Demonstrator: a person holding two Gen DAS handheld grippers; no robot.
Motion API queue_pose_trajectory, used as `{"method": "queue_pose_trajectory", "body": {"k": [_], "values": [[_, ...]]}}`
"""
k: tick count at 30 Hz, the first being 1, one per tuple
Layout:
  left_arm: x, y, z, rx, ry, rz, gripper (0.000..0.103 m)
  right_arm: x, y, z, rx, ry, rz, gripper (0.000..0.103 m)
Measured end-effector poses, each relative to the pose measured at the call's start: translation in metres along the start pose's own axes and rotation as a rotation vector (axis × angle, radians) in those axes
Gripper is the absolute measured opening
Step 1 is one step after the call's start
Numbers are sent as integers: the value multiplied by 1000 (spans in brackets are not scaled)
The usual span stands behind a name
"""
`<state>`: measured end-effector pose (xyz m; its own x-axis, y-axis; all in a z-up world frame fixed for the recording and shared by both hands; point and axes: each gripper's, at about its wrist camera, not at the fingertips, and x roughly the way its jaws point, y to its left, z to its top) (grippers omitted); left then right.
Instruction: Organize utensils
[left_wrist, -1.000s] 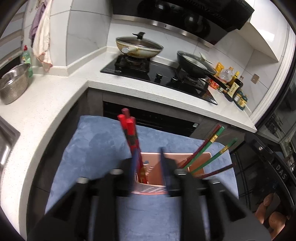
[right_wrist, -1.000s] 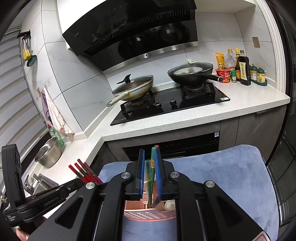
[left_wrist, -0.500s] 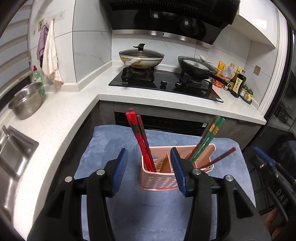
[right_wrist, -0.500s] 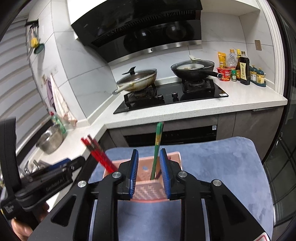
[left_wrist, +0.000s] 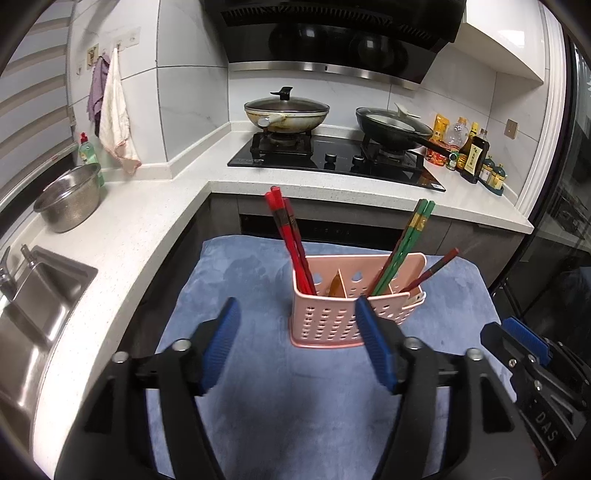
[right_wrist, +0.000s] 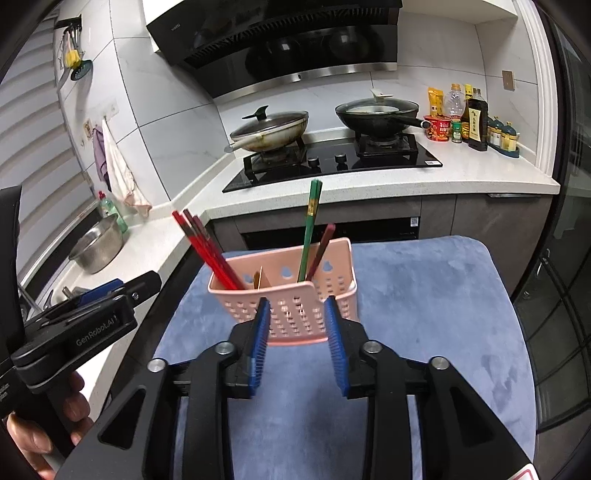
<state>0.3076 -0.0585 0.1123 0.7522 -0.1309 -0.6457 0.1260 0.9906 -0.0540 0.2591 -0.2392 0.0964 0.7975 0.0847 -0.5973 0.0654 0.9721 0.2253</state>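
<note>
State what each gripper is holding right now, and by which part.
Nothing. The left gripper and right gripper are both open and empty; the chopsticks stand in the pink holder.

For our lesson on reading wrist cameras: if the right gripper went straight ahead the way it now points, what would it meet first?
Most likely the pink utensil basket. The right gripper is open and empty, and the basket's perforated front wall sits directly ahead between its fingertips on the blue mat. How much gap remains is unclear.
</note>
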Motion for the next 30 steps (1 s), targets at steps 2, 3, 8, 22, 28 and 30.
{"method": "queue_pose_trajectory", "body": {"k": [2,3,8,22,28,30], "values": [[-4,-1,-5,10,1,7,63,-5,1,-5,-4,-3,-6,38],[-5,-1,-7,11,2,7,64,-8,3,-8,-16,-3,-19,38],[-13,-2,-18,14,8,18,70,-18,9,-19,-52,-3,-53,48],[-32,-3,-41,39,-3,57,87,-35,14,-44,-75,5,-84,74],[-36,-7,-46,47,6,56,93,-36,14,-47,-70,28,-85,85],[-36,-8,-49,50,11,57,94,-37,14,-49,-66,29,-90,85]]}}
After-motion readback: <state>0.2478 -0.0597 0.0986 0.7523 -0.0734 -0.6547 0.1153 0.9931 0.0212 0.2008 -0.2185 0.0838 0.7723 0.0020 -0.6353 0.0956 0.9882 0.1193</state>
